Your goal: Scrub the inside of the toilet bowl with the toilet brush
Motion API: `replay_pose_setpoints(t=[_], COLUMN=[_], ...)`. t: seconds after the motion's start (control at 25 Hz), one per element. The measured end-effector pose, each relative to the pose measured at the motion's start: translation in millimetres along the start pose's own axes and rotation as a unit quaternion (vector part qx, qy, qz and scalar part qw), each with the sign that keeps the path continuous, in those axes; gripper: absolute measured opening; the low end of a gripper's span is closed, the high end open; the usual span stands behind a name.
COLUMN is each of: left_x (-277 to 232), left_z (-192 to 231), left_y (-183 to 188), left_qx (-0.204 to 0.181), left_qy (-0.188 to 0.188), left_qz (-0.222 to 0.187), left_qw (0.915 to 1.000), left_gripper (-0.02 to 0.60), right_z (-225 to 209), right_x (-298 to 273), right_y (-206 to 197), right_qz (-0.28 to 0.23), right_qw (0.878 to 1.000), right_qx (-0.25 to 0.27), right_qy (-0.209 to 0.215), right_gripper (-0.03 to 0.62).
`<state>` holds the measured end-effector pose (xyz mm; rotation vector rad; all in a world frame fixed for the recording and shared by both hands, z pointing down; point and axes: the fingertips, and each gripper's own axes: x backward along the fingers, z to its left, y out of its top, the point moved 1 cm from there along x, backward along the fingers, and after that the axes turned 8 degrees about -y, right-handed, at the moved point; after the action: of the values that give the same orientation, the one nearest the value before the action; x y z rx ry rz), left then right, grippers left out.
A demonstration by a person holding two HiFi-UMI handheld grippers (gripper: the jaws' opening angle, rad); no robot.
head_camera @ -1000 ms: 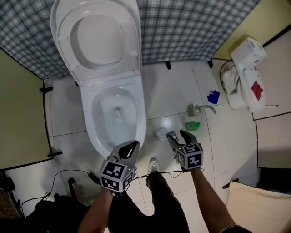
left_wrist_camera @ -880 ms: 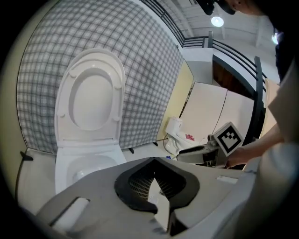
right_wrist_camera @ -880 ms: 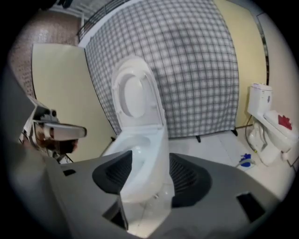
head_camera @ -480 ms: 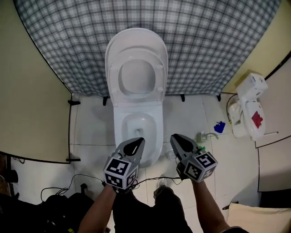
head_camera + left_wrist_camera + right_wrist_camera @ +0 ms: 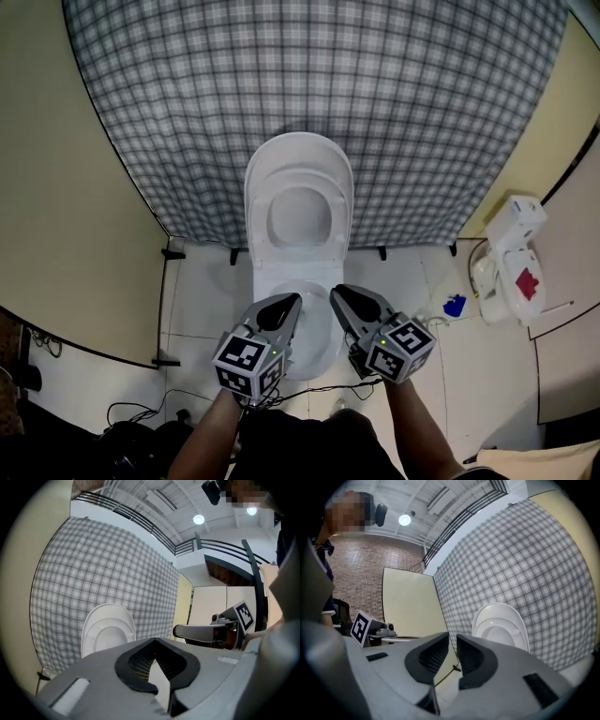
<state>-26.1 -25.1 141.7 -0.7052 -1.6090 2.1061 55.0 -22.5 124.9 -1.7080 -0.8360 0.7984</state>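
Two grippers | left gripper (image 5: pixel 291 302) jaws together | right gripper (image 5: pixel 337 293) jaws just narrowed to empty slit | glossy oval toilet (image 5: pixel 300 167)

You're facing the toilet (image 5: pixel 298 349) at twelve o'clock, its lid (image 5: pixel 300 202) standing before the backdrop (image 5: pixel 309 84); another fixture (image 5: pixel 514 253) is sitting at two o'clock (a small item (image 5: pixel 455 305) between them), cables (image 5: pixel 141 410) lying at nine.

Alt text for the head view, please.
Seen from above, a person holds the left gripper and right gripper, both empty, over a white toilet with its lid raised against a checked wall. The right gripper's jaws have just been closing, with nothing between them.
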Motion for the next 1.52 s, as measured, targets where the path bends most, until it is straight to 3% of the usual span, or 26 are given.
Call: replay_pose_setpoints(t=[0.24,0.44,0.64,1.2,1.52], left_x=[2.9,-3.6,-13.6,10.7,1.2], left_z=[3.7,9.8,5.8,3.7,-12.7], left_y=[43.4,62.5,67.4,69.4,66.9], left_qx=[-0.019,-0.02,-0.02,-0.028,-0.031], left_qy=[0.004,0.011,0.019,-0.006,-0.007], left_qz=[-0.017,-0.015,-0.013,-0.015,-0.016], left_qw=[0.9997,0.9996,0.9995,0.9995,0.9994], left_gripper=[0.009,0.009,0.009,0.009,0.009], right_z=[19.5,18.6,5.9,39.8,33.3], right_x=[-17.9,-25.7,-19.1,-19.0,-3.2], right_y=[26.9,53.1,67.7,63.5,63.6], right_qz=[0.014,0.008,-0.004,-0.006,-0.007], right_qw=[0.999,0.999,0.999,0.998,0.997], right_qx=[0.036,0.03,0.035,0.069,0.075], right_qy=[0.015,0.023,0.019,-0.005,-0.001], right_gripper=[0.015,0.015,0.015,0.015,0.015])
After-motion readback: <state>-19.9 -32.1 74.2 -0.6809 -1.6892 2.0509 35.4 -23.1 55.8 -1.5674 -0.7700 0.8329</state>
